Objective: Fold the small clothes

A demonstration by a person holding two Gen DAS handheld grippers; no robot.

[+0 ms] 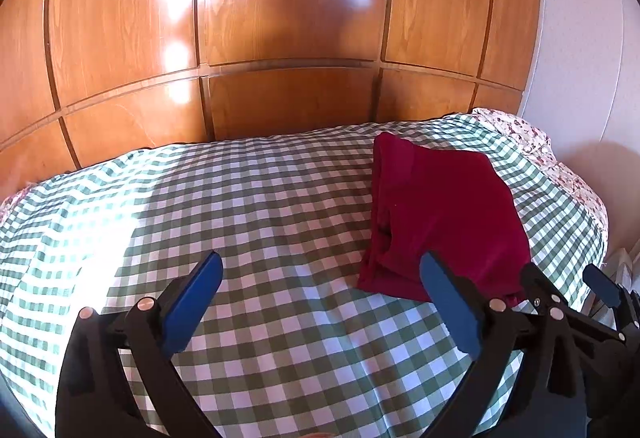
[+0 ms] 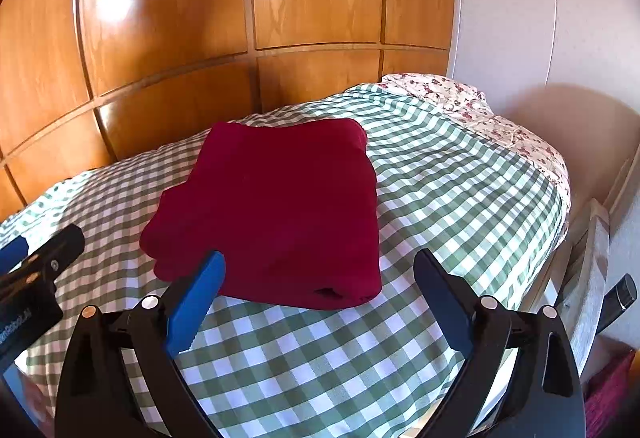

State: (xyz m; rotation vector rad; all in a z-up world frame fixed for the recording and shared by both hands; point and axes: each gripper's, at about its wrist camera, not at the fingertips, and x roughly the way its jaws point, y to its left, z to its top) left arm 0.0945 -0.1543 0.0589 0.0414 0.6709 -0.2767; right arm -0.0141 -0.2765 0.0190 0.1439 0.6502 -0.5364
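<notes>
A bed (image 2: 440, 165) covered in green-and-white check fills both views, with a wooden panelled wall (image 2: 240, 17) behind it and a floral sheet (image 2: 480, 109) showing at the far right edge. On the check cover lies a dark red garment (image 2: 280, 205), already folded into a compact, roughly rectangular stack, flat and untouched by either tool. In the right wrist view the garment is found straight ahead and slightly to the left, its near edge just beyond the fingertips; its longer side appears to run away from the camera toward the wall (though the fisheye bends this, so it is offered as a judgement only). In the left wrist view the same garment (image 1: 440, 213) is seen well off to the right, past the right-hand finger. The right tool (image 2: 320, 270) is therefore judged the nearer of the two and the better placed for any further handling, while the left tool (image 1: 320, 270) would have to be carried rightward across bare cover to reach the stack's left edge. Both tools are held with their blue-padded jaws spread wide, and nothing is caught between them; only checked cloth is seen in the gaps. The fold looks finished, with layered edges visible at the near corner, so the garment is judged to be done or nearly so.
</notes>
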